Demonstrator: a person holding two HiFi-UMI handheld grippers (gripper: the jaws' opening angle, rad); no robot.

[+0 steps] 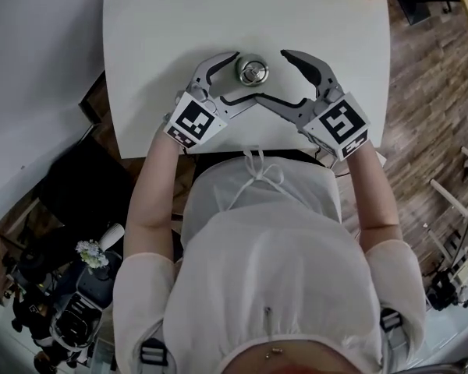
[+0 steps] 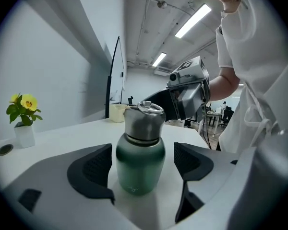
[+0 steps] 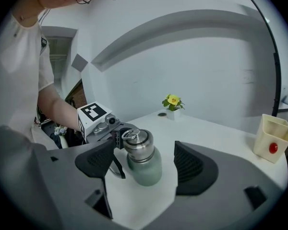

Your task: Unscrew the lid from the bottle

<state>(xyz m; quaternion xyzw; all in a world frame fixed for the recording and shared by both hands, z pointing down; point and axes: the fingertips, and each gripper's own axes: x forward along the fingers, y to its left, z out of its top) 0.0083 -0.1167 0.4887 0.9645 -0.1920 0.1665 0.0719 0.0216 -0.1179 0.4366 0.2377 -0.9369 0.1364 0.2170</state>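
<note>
At the table's near edge, we are holding the left gripper (image 1: 245, 75) and right gripper (image 1: 270, 75), jaws apart, around the green bottle (image 2: 140, 162); neither is touching it; it is standing upright on the white table (image 1: 164, 22), steel lid (image 2: 144, 121) on; a potted flower (image 3: 172, 101) is sitting beyond.

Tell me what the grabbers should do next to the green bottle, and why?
Probably close the left gripper on the green body of the bottle. It stands upright on the table between that gripper's open jaws, whose pads flank the body without touching it, and the lid is still on. A steady hold would let the open right gripper take the lid.
</note>
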